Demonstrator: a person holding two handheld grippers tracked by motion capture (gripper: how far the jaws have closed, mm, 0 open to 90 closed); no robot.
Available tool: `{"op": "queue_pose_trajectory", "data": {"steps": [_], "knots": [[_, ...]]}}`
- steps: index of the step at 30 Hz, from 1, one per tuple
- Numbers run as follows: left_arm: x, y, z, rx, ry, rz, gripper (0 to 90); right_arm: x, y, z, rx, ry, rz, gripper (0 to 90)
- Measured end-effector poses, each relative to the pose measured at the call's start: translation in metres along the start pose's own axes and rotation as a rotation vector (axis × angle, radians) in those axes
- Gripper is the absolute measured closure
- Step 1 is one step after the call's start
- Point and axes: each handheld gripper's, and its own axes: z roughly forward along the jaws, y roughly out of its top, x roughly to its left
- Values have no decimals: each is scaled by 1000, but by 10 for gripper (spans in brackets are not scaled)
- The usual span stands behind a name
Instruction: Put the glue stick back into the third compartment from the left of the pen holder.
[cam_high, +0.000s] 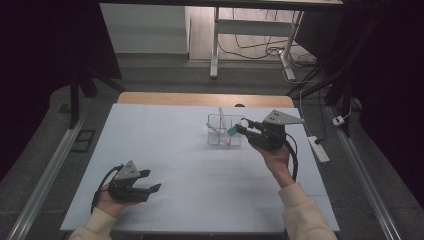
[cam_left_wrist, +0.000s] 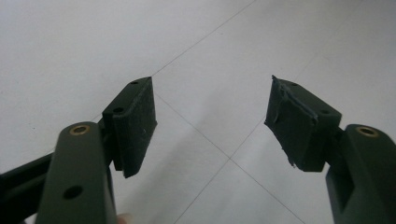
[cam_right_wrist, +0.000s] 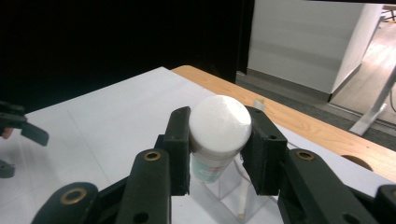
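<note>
My right gripper (cam_high: 243, 127) (cam_right_wrist: 218, 140) is shut on a small tube with a round white cap (cam_right_wrist: 219, 122) and a pale green body (cam_high: 233, 131). It holds the tube in the air just over the right side of a clear plastic box (cam_high: 224, 130) (cam_right_wrist: 219, 186) on the white table top (cam_high: 170, 150). A whitish stick (cam_high: 221, 120) leans inside the box. My left gripper (cam_high: 152, 181) (cam_left_wrist: 212, 123) rests low near the table's front left, jaws apart with only bare table between them.
A wooden table edge (cam_high: 200, 98) runs behind the white top. A white power strip (cam_high: 318, 148) lies off the table's right side. Desk legs and cables (cam_high: 260, 47) stand on the floor beyond. In the right gripper view the left gripper (cam_right_wrist: 18, 128) sits far left.
</note>
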Motion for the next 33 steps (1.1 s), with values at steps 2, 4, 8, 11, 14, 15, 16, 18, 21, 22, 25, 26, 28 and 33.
{"op": "queue_pose_trajectory", "data": {"steps": [2, 4, 8, 11, 14, 15, 16, 18, 21, 22, 25, 26, 28, 33], "knots": [[0, 0, 0, 0, 0, 0, 327, -4, 1, 0, -1, -10, 6, 643], [0, 0, 0, -2, -2, -2, 327, -7, 2, 2, -1, -24, 15, 643], [1, 1, 0, -5, -3, -1, 326, -12, 5, 4, 2, -45, 18, 643], [1, 0, 0, -4, -3, -2, 326, -17, 7, 6, 3, -64, 24, 643], [1, 0, 0, -2, -3, -1, 326, -22, 9, 9, 16, -82, 24, 643], [1, 0, 0, -1, -3, -1, 326, -24, 9, 10, 17, -89, 26, 643], [1, 0, 0, -1, -3, 0, 326, -26, 9, 11, 22, -95, 27, 643], [1, 0, 1, 1, -4, 1, 325, -29, 9, 14, 30, -102, 32, 643], [1, 0, 1, 3, -6, 4, 325, -33, 8, 17, 42, -119, 35, 643], [1, 0, 2, 6, -9, 4, 325, -35, 7, 18, 49, -125, 37, 643], [0, 0, 3, 13, -10, 7, 324, -39, 5, 22, 62, -133, 52, 643], [0, 0, 3, 13, -11, 8, 323, -41, 5, 24, 71, -137, 53, 643], [0, 0, 3, 14, -12, 9, 323, -42, 4, 27, 87, -147, 52, 643], [0, 0, 3, 13, -13, 12, 320, -45, 0, 37, 129, -164, 52, 642]]}}
